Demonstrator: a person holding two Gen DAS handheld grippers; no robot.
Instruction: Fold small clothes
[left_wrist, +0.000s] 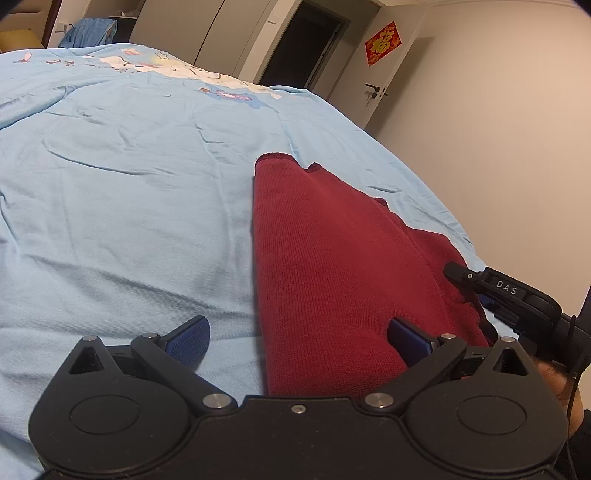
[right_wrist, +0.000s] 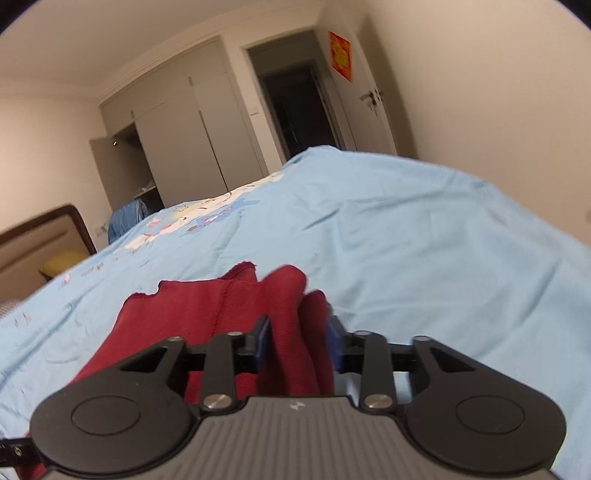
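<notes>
A dark red knit garment (left_wrist: 332, 266) lies folded lengthwise on the light blue bedsheet (left_wrist: 129, 206). My left gripper (left_wrist: 299, 341) hovers over its near end, jaws wide open, with the left pad over the sheet and the right pad over the red cloth. In the left wrist view the right gripper (left_wrist: 498, 291) shows at the garment's right edge. In the right wrist view the right gripper (right_wrist: 299, 339) is shut on a bunched fold of the red garment (right_wrist: 207, 310), lifting it slightly off the sheet (right_wrist: 406, 229).
The bed's right edge (left_wrist: 424, 177) runs close to the garment, with a wall and a door (left_wrist: 373, 92) beyond. A wardrobe (right_wrist: 177, 147) and a dark doorway (right_wrist: 295, 110) stand past the far end. A headboard (right_wrist: 44, 236) and blue clothes (right_wrist: 125, 218) lie far left.
</notes>
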